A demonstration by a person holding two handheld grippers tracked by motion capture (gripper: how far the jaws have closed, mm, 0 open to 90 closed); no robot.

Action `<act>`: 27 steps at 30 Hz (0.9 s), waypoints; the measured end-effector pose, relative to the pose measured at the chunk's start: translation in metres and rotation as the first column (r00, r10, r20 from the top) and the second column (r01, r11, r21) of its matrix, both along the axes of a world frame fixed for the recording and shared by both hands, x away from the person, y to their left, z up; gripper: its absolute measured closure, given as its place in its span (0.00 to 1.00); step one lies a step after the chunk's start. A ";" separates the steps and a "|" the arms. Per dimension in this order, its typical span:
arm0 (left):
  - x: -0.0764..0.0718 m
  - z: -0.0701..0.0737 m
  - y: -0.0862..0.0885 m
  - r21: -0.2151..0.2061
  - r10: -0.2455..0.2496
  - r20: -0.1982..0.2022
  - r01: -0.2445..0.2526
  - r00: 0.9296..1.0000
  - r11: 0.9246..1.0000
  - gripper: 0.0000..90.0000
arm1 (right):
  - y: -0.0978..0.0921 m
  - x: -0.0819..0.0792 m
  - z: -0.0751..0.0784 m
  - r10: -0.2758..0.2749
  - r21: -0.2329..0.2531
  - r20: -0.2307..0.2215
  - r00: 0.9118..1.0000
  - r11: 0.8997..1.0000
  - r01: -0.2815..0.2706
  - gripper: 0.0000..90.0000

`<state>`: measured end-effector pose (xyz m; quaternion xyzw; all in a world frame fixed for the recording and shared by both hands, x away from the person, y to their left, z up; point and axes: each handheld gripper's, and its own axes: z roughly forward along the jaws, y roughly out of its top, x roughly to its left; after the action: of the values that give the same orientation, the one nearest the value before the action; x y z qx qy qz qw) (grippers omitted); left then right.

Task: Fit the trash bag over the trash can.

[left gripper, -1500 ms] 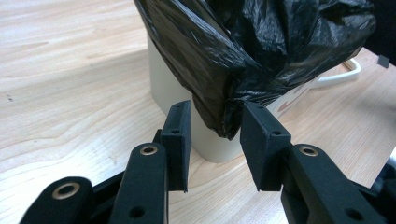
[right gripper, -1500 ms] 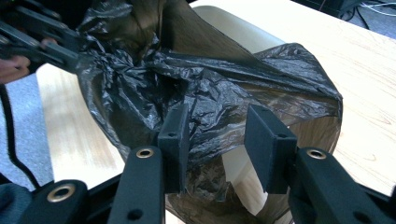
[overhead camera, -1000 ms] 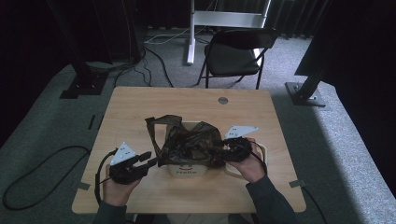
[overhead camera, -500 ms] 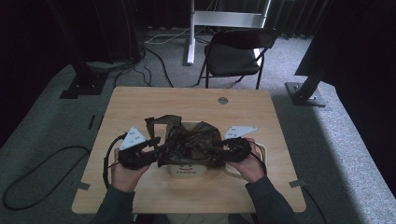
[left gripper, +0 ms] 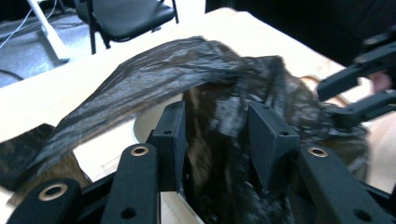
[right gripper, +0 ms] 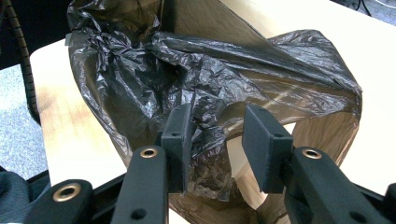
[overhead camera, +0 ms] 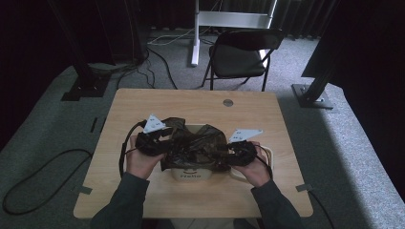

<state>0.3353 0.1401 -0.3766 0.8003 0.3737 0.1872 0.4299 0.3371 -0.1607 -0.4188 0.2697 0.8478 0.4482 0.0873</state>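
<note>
A dark, crumpled see-through plastic bag [overhead camera: 196,145] lies over a cream container [overhead camera: 188,175] at the middle of the wooden table [overhead camera: 143,107]. My left gripper [overhead camera: 165,143] is at the bag's left side. In the left gripper view it [left gripper: 217,135] stands open, with bag film [left gripper: 219,154] bunched between the jaws and the container's rim [left gripper: 149,121] behind. My right gripper [overhead camera: 229,155] is at the bag's right side. It [right gripper: 217,140] is open too, with a fold of the bag [right gripper: 205,126] hanging between the jaws, against the left one.
A small metal disc [overhead camera: 228,102] sits near the table's far edge. Beyond the table stand a black folding chair [overhead camera: 241,52], a white stand [overhead camera: 196,33] and black frame feet [overhead camera: 313,95]. Cables [overhead camera: 43,167] trail on the floor at the left.
My left gripper has moved from the table's front left up and to the right, onto the bag's left side. The right gripper has stayed at the bag's right side.
</note>
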 end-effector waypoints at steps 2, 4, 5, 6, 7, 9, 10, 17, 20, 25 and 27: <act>0.012 -0.006 0.000 0.015 0.019 -0.017 -0.019 1.000 1.000 0.81 | 0.000 0.000 0.000 0.001 0.000 -0.001 1.000 1.000 -0.001 0.69; 0.017 -0.007 0.002 0.013 0.031 -0.025 -0.031 0.999 0.999 0.87 | 0.000 0.000 0.000 0.001 0.000 -0.001 1.000 1.000 -0.001 0.69; 0.019 -0.009 0.003 0.010 0.032 -0.029 -0.032 0.999 0.999 0.90 | 0.000 0.000 0.000 0.001 0.000 -0.001 1.000 1.000 -0.001 0.69; 0.022 -0.009 0.005 0.007 0.033 -0.037 -0.033 0.999 0.999 0.93 | 0.000 0.000 0.000 0.001 0.001 -0.002 1.000 1.000 -0.001 0.69; 0.024 -0.010 0.006 0.004 0.035 -0.041 -0.035 0.999 0.999 0.95 | 0.000 0.000 0.000 0.001 0.001 -0.002 1.000 1.000 -0.001 0.69; 0.029 -0.012 0.009 -0.002 0.040 -0.047 -0.040 0.998 0.999 0.98 | 0.000 0.001 0.000 0.002 0.002 -0.003 1.000 1.000 -0.002 0.69; 0.031 -0.013 0.010 -0.008 0.043 -0.050 -0.044 0.998 0.999 0.99 | 0.000 0.000 0.000 0.002 0.002 -0.003 1.000 1.000 -0.002 0.69; 0.045 -0.016 0.021 -0.021 0.081 -0.065 -0.082 0.995 0.996 1.00 | 0.000 0.000 0.000 0.006 0.003 -0.005 1.000 1.000 -0.006 0.69; 0.052 -0.021 0.026 -0.020 0.099 -0.079 -0.101 0.992 0.995 1.00 | -0.001 0.000 -0.001 0.007 0.005 -0.006 1.000 1.000 -0.007 0.69; 0.060 -0.027 0.032 -0.018 0.127 -0.100 -0.129 0.987 0.991 1.00 | -0.001 0.000 -0.001 0.009 0.009 -0.008 1.000 1.000 -0.009 0.69; 0.064 -0.029 0.035 -0.021 0.138 -0.110 -0.141 0.984 0.990 1.00 | -0.001 0.000 -0.001 0.010 0.010 -0.009 1.000 1.000 -0.010 0.69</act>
<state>0.3997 0.1750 -0.4060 0.7751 0.4540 0.1679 0.4062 0.3367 -0.1619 -0.4198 0.2680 0.8473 0.4515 0.0798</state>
